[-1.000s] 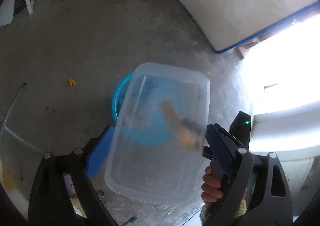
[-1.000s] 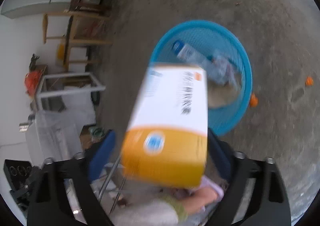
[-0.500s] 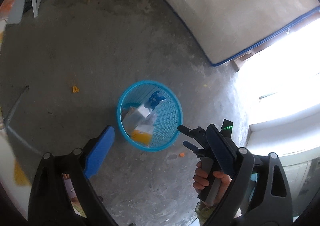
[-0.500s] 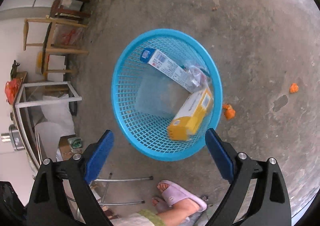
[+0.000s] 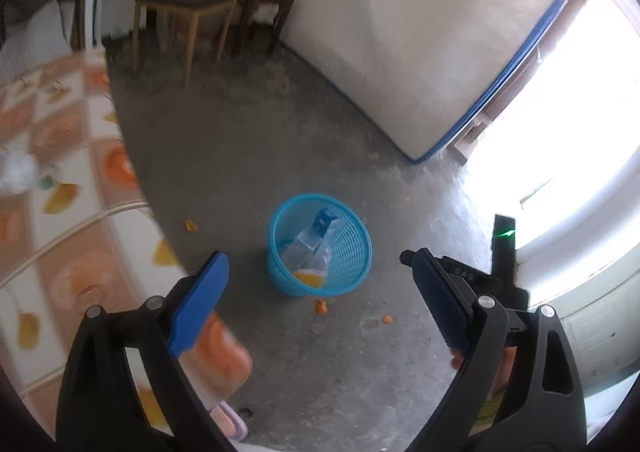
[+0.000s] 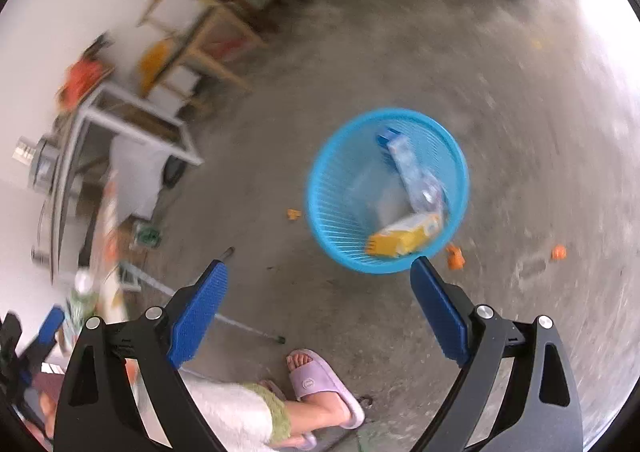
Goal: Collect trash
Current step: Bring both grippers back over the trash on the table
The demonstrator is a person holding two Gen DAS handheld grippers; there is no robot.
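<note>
Bare grey concrete floor [image 5: 248,140]; white mattress [image 5: 420,32], blue-edged, leaning on wall; wooden chair [image 5: 188,0]; patterned orange tablecloth [image 5: 60,156]; bright daylight through doorway [image 5: 580,124]

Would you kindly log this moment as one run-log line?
left gripper: open, empty | right gripper: open, empty | blue basket: holds yellow box | orange scraps: on floor

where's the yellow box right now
The yellow box lies inside the blue basket on the floor, at its near edge, under a blue-and-white carton.
</note>
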